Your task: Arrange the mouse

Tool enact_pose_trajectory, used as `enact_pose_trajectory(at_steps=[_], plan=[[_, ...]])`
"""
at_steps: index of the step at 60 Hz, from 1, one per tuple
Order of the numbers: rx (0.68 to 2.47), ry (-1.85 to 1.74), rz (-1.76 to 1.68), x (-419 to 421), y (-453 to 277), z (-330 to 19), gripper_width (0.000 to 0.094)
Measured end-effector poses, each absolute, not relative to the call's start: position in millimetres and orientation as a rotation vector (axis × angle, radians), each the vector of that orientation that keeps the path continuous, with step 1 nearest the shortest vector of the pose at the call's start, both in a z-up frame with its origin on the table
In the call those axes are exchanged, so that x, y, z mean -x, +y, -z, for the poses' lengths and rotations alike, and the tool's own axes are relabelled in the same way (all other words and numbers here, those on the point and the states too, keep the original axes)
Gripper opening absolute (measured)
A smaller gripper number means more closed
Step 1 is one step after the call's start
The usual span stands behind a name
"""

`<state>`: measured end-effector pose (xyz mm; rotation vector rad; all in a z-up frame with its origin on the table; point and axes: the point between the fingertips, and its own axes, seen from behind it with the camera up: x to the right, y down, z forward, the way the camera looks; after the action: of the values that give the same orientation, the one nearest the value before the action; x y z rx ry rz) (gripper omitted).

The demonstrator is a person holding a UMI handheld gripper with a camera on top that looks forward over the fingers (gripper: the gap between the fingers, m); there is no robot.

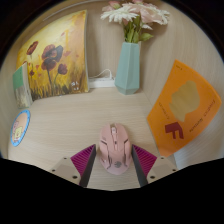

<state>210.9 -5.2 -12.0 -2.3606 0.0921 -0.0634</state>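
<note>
A pink computer mouse [115, 145] lies lengthwise between my gripper's [115, 152] two fingers on a pale wooden table [70, 120]. Its front end points away from me and its tail end runs back under the view's bottom. The magenta pads [88, 158] press against its widest part on both sides, so the fingers are shut on it. I cannot tell whether the mouse rests on the table or is just lifted.
Beyond the mouse stands a teal vase [128, 68] with pale flowers. A flower painting [55, 60] leans at the back left. An orange card [185, 105] lies to the right, a small round sticker-like disc [20, 126] to the left.
</note>
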Motion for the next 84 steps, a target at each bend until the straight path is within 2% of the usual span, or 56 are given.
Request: enact_pose_trajectory(at_steps=[10,12,14,27,31,36,44,52,56,60,64,68,80,84], plan=[[2.351,0.1,0.061,-207.9,10.2,12.7,0.067],[2.347,0.101,0.062,-207.7,11.7,12.5,0.0623],[2.343,0.097,0.054,-206.2,13.1,12.4,0.053],[2.398,0.074,0.074,-206.3,11.9,14.1,0.0349],[2.438,0.095,0.119,-207.8,9.5,8.5,0.0342],[2.389,0.127,0.145,-197.0,18.4,-31.1,0.0341],[2.225,0.158,0.147,-147.8,45.6,-132.3,0.0344],[2.07,0.118,0.12,-62.1,64.9,-227.9,0.0344],[2.016,0.089,0.093,-10.5,69.6,-258.1,0.0343],[1.988,0.038,0.06,42.4,74.4,-270.0,0.0345],[1.98,0.001,0.023,93.6,79.8,-262.6,0.0343],[2.019,-0.031,-0.021,138.1,84.5,-235.8,0.0342],[2.245,-0.087,-0.023,208.6,71.1,-92.0,0.0342],[2.307,-0.104,-0.022,219.7,62.4,-53.6,0.0341]])
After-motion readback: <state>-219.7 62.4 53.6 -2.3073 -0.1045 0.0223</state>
